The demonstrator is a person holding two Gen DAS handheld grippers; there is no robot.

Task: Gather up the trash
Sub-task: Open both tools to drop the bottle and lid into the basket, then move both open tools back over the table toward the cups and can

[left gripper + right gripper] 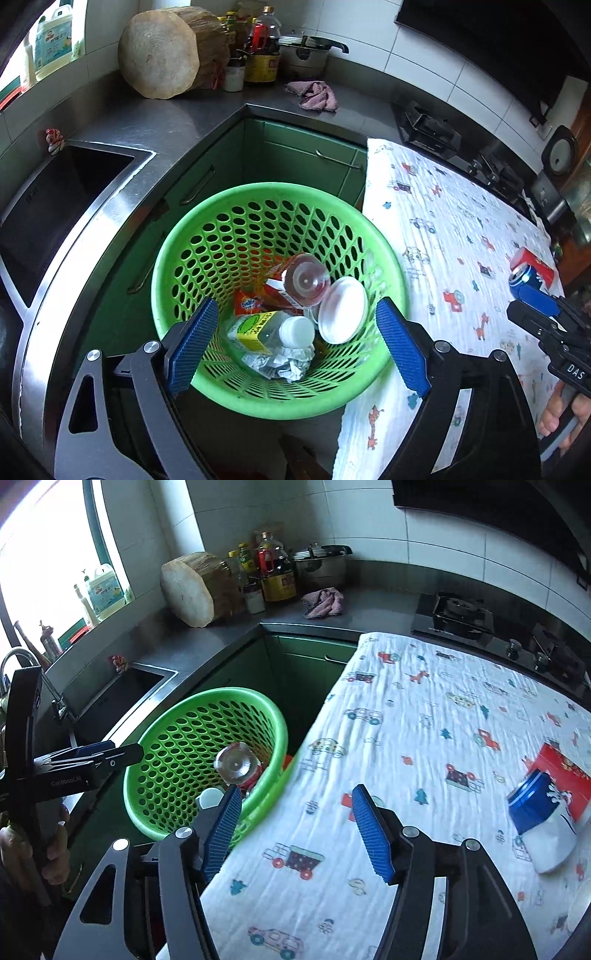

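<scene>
A green perforated basket (258,192) stands below the table edge. It holds a clear bottle with a red label (304,282), a white lid (341,310), a bottle with a yellow-green label (266,328), crumpled foil (284,363) and an orange wrapper (249,304). My left gripper (297,314) hangs open over the basket, nothing between its fingers. My right gripper (295,797) is open and empty above the left edge of the patterned tablecloth (424,720). To its right on the cloth lie a blue and white can (543,827) and a red box (563,775).
A steel sink (55,206) sits left of the basket (221,694). On the corner counter are a round wooden chopping block (162,55), several bottles (262,44), a pot (306,51) and a pink rag (314,96). A gas stove (458,613) lies beyond the cloth.
</scene>
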